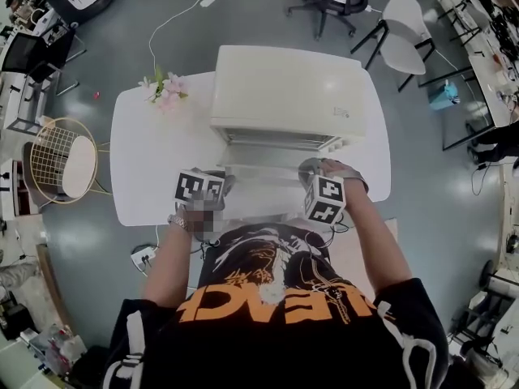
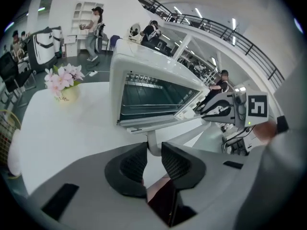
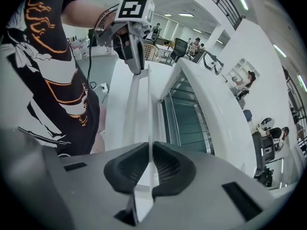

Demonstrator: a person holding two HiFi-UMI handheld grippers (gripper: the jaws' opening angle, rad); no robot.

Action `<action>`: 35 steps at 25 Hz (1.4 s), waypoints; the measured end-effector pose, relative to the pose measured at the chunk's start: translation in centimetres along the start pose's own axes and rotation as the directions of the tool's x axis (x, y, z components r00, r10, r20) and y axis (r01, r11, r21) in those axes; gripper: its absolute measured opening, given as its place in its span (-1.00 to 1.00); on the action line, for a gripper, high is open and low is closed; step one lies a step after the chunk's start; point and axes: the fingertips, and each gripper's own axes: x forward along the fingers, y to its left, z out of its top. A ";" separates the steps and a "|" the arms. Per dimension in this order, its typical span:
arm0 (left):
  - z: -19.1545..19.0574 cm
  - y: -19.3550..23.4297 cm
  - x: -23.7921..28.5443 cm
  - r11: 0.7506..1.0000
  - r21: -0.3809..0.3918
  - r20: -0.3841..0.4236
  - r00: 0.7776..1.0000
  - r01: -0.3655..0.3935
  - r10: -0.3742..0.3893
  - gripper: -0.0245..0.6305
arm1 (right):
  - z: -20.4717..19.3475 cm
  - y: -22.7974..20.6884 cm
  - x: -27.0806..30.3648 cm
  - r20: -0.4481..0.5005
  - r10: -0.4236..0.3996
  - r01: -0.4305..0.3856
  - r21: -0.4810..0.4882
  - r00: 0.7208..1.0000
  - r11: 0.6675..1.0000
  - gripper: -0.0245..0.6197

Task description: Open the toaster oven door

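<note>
Toaster oven (image 1: pixel 288 87): at the back of the white table (image 1: pixel 138 160), cavity and racks exposed.
Door (image 1: pixel 263 173): swung down towards the person, lying roughly level (hinged at its lower edge).
Left gripper (image 2: pixel 153 150): straddles the end post of the handle (image 2: pixel 152 140). The fingers stand a little apart with the post filling the gap. The pads seem to press on it, though the contact is hard to read.
Right gripper (image 3: pixel 150 152): fingers clamped tight on the handle's other end, seen edge-on.
Progress: opening judged essentially done, since the door looks near full travel.
Remaining: let go with both grippers and draw them back.
</note>
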 end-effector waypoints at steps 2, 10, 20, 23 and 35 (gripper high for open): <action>-0.6 -0.1 -1.2 0.997 0.061 -0.019 0.999 -0.040 0.041 -0.80 | -0.1 0.3 0.1 -0.005 0.006 -0.006 -0.001 1.000 1.000 -0.79; 2.7 -4.3 -3.1 0.845 0.531 0.071 0.997 -0.056 0.022 -0.85 | -0.7 4.4 1.4 0.011 0.181 -0.181 0.073 0.983 0.981 -0.72; 2.7 -5.9 -1.5 0.886 0.462 0.181 0.982 -0.040 -0.050 -0.86 | -2.3 10.0 5.3 0.308 0.406 -0.507 0.432 0.860 0.746 -0.59; 2.9 -4.5 -2.7 0.896 0.431 0.267 0.964 -0.107 -0.013 -0.86 | -3.0 11.2 7.0 0.353 0.415 -0.544 0.499 0.839 0.674 -0.62; 8.3 -7.8 -11.2 0.863 0.407 0.711 0.697 -0.300 -0.093 -0.87 | -5.6 12.2 12.8 0.173 0.319 -0.356 0.614 0.932 0.705 -0.80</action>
